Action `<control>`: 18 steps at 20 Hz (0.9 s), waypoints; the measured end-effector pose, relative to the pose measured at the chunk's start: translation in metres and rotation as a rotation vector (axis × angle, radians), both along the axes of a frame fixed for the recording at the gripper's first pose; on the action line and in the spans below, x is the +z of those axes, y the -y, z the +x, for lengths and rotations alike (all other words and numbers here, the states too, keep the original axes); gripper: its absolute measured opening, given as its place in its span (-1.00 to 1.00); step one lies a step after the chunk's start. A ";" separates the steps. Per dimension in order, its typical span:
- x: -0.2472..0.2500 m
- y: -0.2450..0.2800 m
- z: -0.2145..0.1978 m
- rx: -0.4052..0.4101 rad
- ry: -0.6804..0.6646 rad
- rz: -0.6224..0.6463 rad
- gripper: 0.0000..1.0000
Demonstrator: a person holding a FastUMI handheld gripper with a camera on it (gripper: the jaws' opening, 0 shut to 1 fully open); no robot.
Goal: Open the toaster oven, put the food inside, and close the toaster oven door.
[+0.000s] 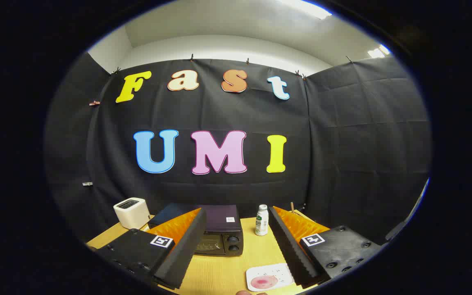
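A black toaster oven (219, 234) stands on the wooden table (219, 274) beyond my fingers, door shut, two knobs on its right side. Its left part is hidden behind my left finger (182, 250). A white plate (269, 277) with a pink round piece of food (264, 281) lies on the table close to my right finger (291, 250), just inside it. My gripper (236, 246) is open and wide, holding nothing, raised above the table in front of the oven.
A white pop-up toaster (131, 212) stands at the back left of the table. A small white bottle (262, 220) stands right of the oven. A dark flat thing (169, 213) lies behind the oven at the left. Black cloth walls close the booth.
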State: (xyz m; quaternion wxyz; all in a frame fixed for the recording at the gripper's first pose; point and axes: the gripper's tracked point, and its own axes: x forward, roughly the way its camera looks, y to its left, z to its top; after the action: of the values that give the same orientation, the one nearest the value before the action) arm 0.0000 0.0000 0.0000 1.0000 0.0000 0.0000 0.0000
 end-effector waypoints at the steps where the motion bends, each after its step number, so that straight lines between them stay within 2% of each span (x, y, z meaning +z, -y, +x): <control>1: -0.001 0.001 -0.001 0.000 -0.002 -0.008 0.96; 18: -0.016 -0.018 0.007 0.059 -0.040 -0.070 0.96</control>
State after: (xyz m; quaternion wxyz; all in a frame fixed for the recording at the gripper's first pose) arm 0.0068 0.0177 -0.0159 0.9988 -0.0350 0.0198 0.0295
